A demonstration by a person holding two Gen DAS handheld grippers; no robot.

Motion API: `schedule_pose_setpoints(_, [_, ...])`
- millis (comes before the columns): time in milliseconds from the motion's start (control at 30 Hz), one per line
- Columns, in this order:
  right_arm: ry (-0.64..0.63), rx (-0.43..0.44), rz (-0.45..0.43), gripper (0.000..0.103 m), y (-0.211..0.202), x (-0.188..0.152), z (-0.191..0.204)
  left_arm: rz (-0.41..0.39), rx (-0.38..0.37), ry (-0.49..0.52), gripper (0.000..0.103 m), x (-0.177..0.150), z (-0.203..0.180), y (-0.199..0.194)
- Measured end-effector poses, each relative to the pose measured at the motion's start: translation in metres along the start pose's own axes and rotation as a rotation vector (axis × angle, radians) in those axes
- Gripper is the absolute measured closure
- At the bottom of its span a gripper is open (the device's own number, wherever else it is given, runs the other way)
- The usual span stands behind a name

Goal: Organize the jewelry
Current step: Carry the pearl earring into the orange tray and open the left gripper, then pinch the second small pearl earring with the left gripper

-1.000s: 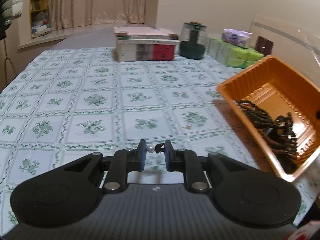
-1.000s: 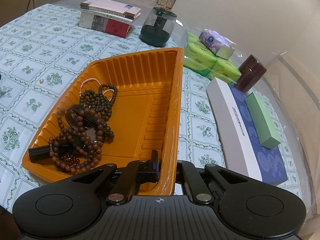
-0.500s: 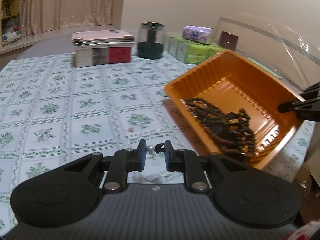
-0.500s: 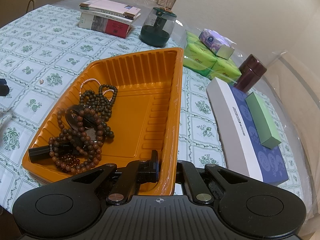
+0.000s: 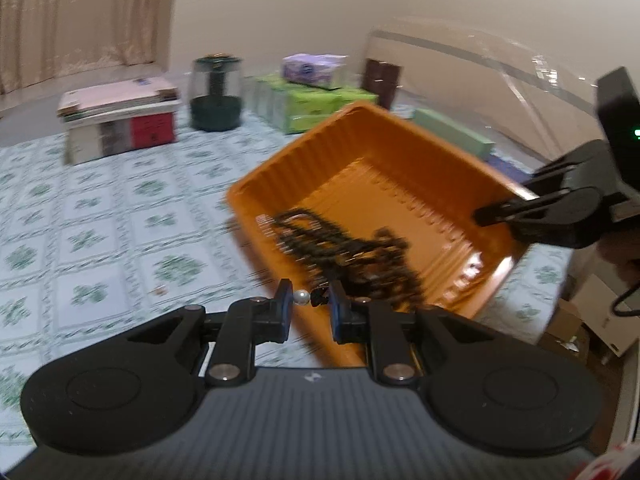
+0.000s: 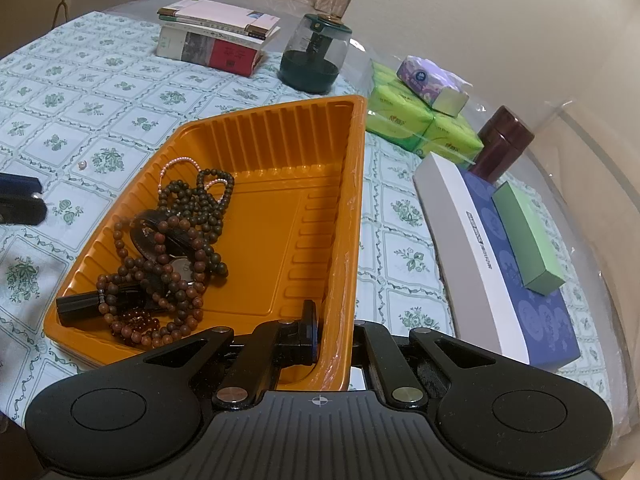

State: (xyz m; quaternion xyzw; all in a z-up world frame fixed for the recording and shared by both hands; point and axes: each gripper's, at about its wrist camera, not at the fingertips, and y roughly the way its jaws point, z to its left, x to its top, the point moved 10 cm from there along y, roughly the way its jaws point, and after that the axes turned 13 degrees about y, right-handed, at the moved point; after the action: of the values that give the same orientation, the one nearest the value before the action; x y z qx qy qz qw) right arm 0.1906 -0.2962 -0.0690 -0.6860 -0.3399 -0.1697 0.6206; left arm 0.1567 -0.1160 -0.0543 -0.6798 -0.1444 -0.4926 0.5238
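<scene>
My left gripper [image 5: 308, 298] is shut on a small pearl earring [image 5: 301, 297], a white bead with a dark piece beside it. It hovers at the near rim of the orange tray [image 5: 400, 120]. The tray holds a heap of dark wooden bead strings [image 6: 180, 240] and a thin pink pearl chain [image 6: 176, 164]. My right gripper [image 6: 334, 316] is shut on the tray's wall, one finger inside and one outside. In the right wrist view the left gripper's fingers [image 6: 20, 208] show at the left edge. A loose pearl [image 6: 83, 165] lies on the tablecloth.
At the back stand a stack of books [image 6: 216, 40] and a dark green jar [image 6: 314, 56]. Green tissue packs [image 6: 404, 120], a maroon canister [image 6: 502, 140], a white and blue box [image 6: 500, 256] and a green box [image 6: 528, 240] sit right of the tray.
My left gripper has swung right toward the orange tray, still carrying the earring. The right gripper and the tray have not moved.
</scene>
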Motion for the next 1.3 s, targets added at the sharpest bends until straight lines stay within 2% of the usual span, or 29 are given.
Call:
schedule_pose_setpoints(367, [0.002, 0.001, 0.0, 0.099, 0.0, 0.0, 0.0, -0.012, -0.093, 0.126, 0.087, 0.022, -0.059, 0.025])
schedule_pose_setpoints(500, [0.002, 0.002, 0.0, 0.099, 0.0, -0.001, 0.0, 0.0, -0.099, 0.152, 0.086, 0.022, -0.067, 0.031])
schedule_pose_setpoints(567, [0.003, 0.002, -0.001, 0.099, 0.0, 0.0, 0.0, 0.005, -0.098, 0.16, 0.08, 0.02, -0.067, 0.032])
schedule_pose_setpoints(633, [0.004, 0.003, -0.001, 0.099, 0.001, 0.0, 0.0, 0.004, -0.093, 0.157, 0.08, 0.018, -0.064, 0.031])
schedule_pose_setpoints(767, [0.008, 0.004, -0.001, 0.099, 0.001, -0.001, 0.0, 0.005, -0.048, 0.124, 0.078, 0.01, -0.042, 0.022])
schedule_pose_setpoints(1100, [0.008, 0.002, 0.0, 0.1, 0.001, -0.001, 0.001, 0.078, 0.149, -0.023, 0.074, -0.042, 0.055, -0.004])
schedule_pose_setpoints(1300, [0.003, 0.001, 0.002, 0.099, 0.001, -0.001, 0.0, 0.095, 0.254, -0.064, 0.071, -0.061, 0.098, 0.003])
